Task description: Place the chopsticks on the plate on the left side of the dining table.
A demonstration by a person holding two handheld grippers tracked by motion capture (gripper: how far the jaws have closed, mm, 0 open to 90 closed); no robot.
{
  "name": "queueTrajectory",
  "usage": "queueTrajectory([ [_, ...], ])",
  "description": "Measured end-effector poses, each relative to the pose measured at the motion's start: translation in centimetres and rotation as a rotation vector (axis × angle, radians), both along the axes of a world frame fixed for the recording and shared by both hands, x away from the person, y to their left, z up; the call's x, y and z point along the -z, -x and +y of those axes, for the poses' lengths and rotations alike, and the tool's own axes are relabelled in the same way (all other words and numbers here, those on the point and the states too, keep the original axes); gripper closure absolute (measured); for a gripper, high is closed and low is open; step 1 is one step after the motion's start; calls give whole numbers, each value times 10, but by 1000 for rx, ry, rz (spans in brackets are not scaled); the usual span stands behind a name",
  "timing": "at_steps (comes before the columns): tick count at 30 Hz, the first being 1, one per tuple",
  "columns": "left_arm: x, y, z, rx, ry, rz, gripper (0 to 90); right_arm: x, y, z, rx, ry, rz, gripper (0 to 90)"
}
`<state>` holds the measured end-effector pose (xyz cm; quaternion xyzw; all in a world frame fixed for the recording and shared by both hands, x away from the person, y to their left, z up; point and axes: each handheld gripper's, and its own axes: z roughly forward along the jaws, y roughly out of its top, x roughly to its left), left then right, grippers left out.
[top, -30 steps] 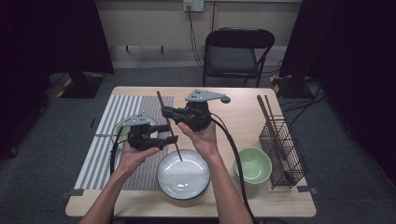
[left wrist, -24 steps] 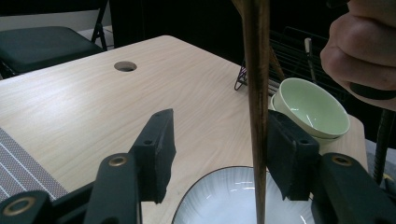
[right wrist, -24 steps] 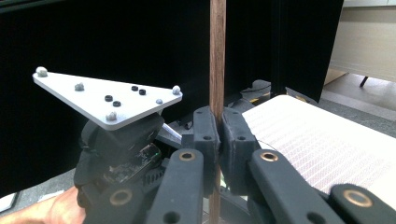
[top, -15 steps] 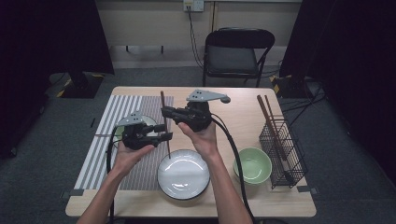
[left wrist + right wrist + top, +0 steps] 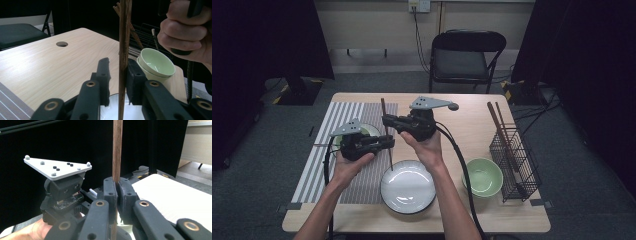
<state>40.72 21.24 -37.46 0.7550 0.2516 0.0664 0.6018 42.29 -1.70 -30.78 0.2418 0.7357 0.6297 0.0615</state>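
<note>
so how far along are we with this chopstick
Done: one chopstick is off the table and upright, held by the right gripper, fingers shut on it. In hand: the left gripper sits lower on the same stick, fingers open around it, so this looks like a handover. Left: closing the left, releasing the right and setting it down, perhaps with the other chopsticks in the wire basket.

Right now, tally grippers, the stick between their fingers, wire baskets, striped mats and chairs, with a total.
Black hand-held grippers: 2 (left gripper, right gripper)
Dark wooden chopstick: 1
Black wire basket: 1
Grey striped placemat: 1
Black folding chair: 1
Total: 6
</note>
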Motion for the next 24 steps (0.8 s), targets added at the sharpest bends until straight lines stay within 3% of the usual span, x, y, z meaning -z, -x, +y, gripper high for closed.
queueTrajectory([
  [6, 0, 1, 2, 1, -21, 7, 823, 0, 0, 4, -13, 30, -19, 856],
  [13, -1, 2, 4, 6, -24, -2, 846, 0, -1, 1, -18, 20, -37, 827],
  [18, 1, 0, 8, -10, -9, 7, 847, -4, 0, -4, -17, 32, -61, 700],
  [24, -1, -1, 14, -22, -12, 0, 846, -3, 2, -14, -16, 27, -48, 567],
])
